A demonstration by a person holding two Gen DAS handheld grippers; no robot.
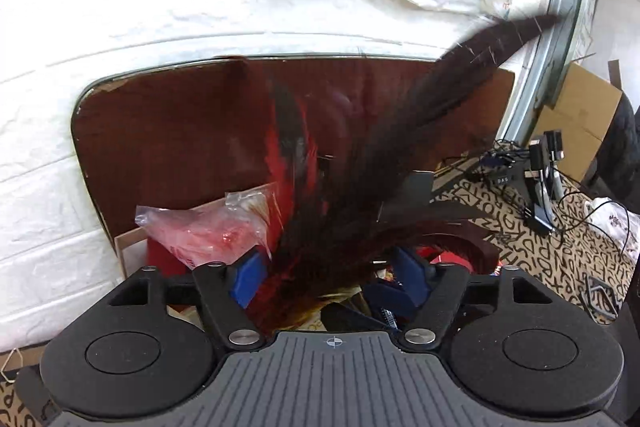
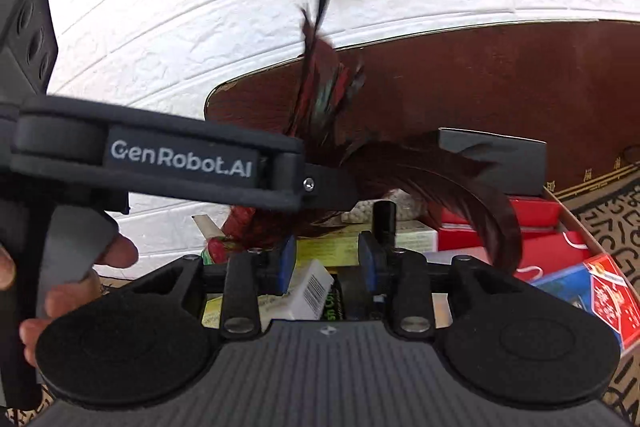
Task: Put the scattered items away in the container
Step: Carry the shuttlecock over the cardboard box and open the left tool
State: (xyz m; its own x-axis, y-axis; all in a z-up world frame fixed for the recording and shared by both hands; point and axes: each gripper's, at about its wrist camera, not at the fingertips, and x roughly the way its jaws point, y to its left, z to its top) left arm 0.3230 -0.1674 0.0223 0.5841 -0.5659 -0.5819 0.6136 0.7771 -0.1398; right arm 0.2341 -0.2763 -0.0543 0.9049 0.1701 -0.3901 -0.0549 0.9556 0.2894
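The left claw stands wide, its blue pads clear on either side of the dark red feather duster that rises between them — nothing is pinched. The right claw is part open over a white packet, gripping nothing. The duster sits over the cardboard box, already crowded with red cartons. With no grip on it the top-heavy plumes could tip out over the rim, or snag on the left claw as it withdraws — dragging the duster back out.
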